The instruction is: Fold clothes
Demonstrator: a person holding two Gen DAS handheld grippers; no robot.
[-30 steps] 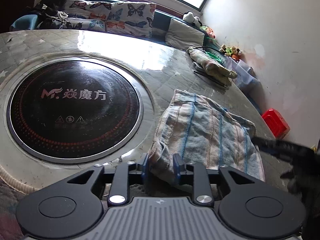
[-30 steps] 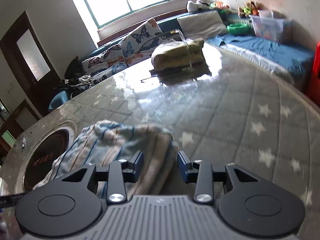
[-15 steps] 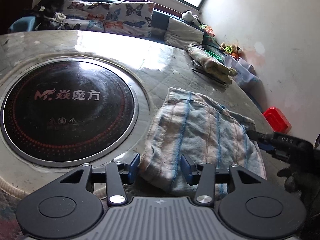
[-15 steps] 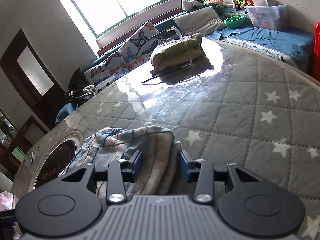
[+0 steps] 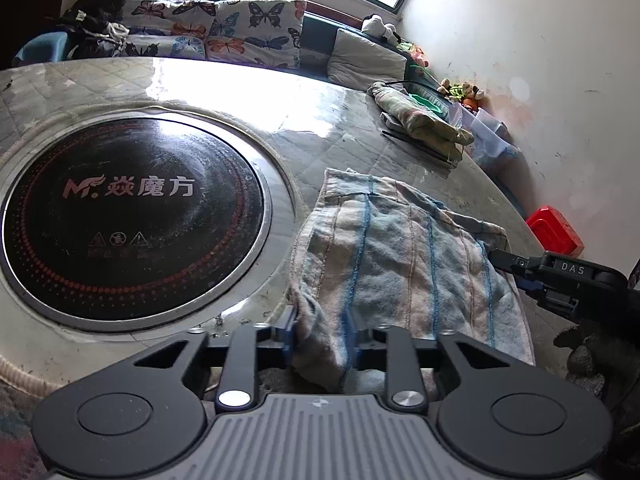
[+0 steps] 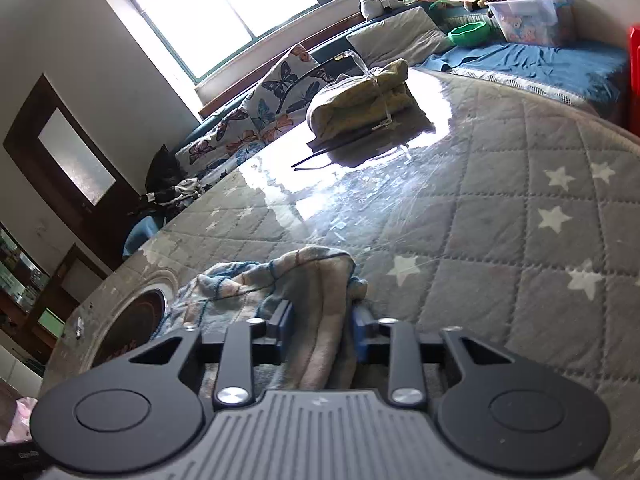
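Observation:
A folded, pale blue-and-beige striped cloth [image 5: 396, 252] lies on the round quilted table [image 5: 328, 128], to the right of the black cooktop. My left gripper [image 5: 320, 334] has closed its jaws on the cloth's near left corner. My right gripper [image 6: 320, 330] has closed on the cloth's [image 6: 320, 320] other near corner, and that edge bunches up between its fingers. The right gripper also shows at the right edge of the left wrist view [image 5: 532, 276].
A round black induction cooktop [image 5: 124, 216] is set into the table at the left. A folded yellowish garment [image 6: 360, 96] lies on a flat dark object at the table's far side. Beyond are a cushioned bench with butterfly pillows [image 5: 216, 32], a red box [image 5: 554, 234] and a plastic bin [image 6: 528, 14].
Both grippers have closed from wider apart onto the cloth's near corners. The right side of the cloth has lifted and bunched up.

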